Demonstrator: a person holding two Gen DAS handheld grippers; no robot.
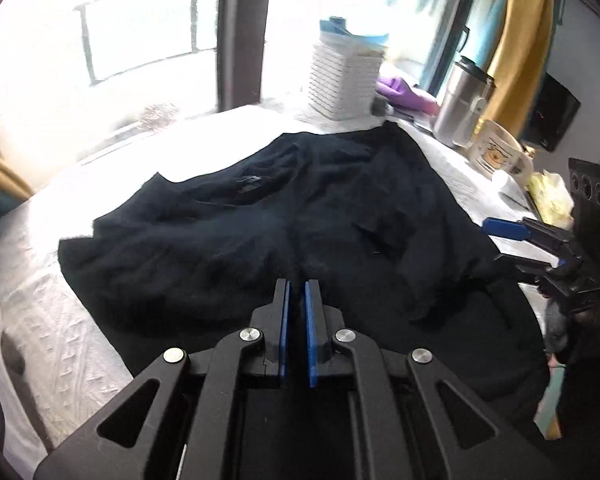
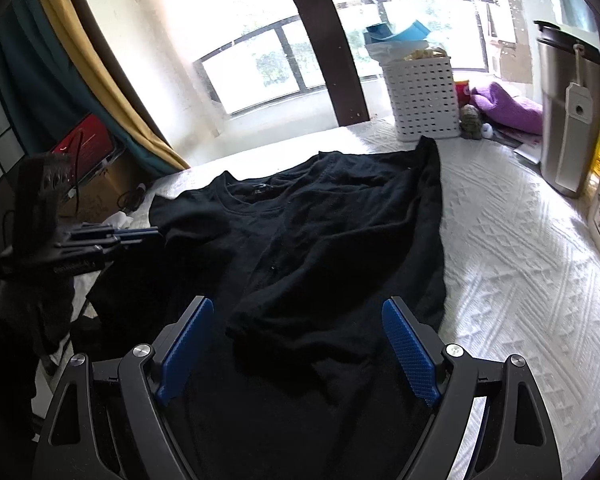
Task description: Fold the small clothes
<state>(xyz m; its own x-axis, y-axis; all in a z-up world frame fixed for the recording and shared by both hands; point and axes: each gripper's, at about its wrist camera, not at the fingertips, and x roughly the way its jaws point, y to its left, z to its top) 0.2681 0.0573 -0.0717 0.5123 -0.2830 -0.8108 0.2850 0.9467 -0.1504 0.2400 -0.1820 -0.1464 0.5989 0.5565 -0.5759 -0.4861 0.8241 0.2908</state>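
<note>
Black crew-neck cotton shirt (image 2: 324, 216), rumpled, lay spread over the white knitted bedspread (image 2: 512, 240), neckline toward the window and white perforated plastic basket (image 2: 424, 96). Left black two-finger gripper with blue pads (image 1: 296, 285) angled steeply down over the near hem, jaws almost closed with a thin gap, nothing visibly pinched. Right black gripper with blue textured pads (image 2: 298, 312) tilted gently down, jaws spread wide above the cloth, gripping nothing.
</note>
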